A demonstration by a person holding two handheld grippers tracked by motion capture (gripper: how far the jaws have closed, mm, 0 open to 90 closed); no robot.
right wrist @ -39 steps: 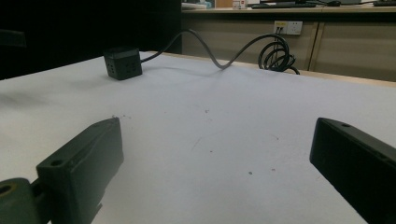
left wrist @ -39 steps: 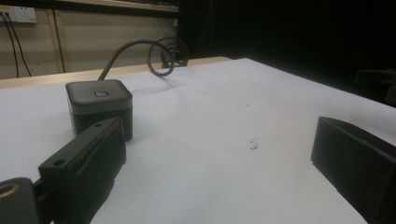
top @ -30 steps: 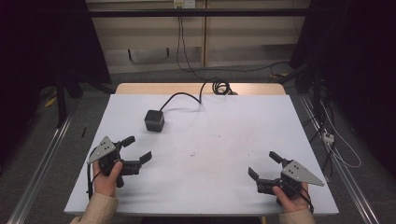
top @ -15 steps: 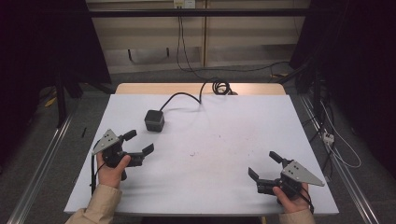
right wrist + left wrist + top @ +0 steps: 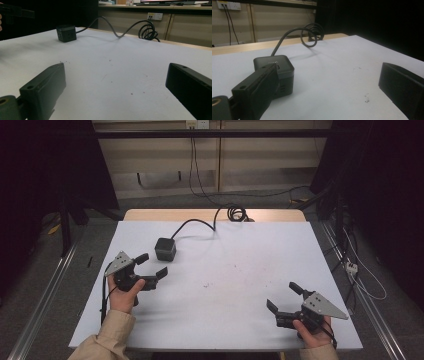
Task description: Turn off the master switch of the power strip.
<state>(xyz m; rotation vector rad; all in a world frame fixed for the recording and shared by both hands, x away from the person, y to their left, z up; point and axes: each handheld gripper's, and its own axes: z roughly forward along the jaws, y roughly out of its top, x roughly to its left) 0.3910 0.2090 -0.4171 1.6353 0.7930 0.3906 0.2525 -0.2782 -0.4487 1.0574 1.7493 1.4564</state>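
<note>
A dark power cube [image 5: 165, 249] sits on the white table [image 5: 240, 255], toward its far left part, with a grey cable [image 5: 200, 223] running from the cube's far side back to a coil [image 5: 238, 213] at the table's far edge. The left gripper [image 5: 151, 265] hovers just beside the cube, on its near side and slightly to the left, jaws spread wide and empty; in the left gripper view the cube [image 5: 275, 71] lies close ahead, partly behind the left-hand jaw rather than centred in the gap. The right gripper [image 5: 282, 299] is well apart from the cube, near the table's near right corner, also spread and holding nothing; from its view the cube [image 5: 66, 33] is small and far off. The left hand [image 5: 125, 287] is plainly the nearer, and any grasp would likely call for a small sideways shift to bring the cube between its jaws.
</note>
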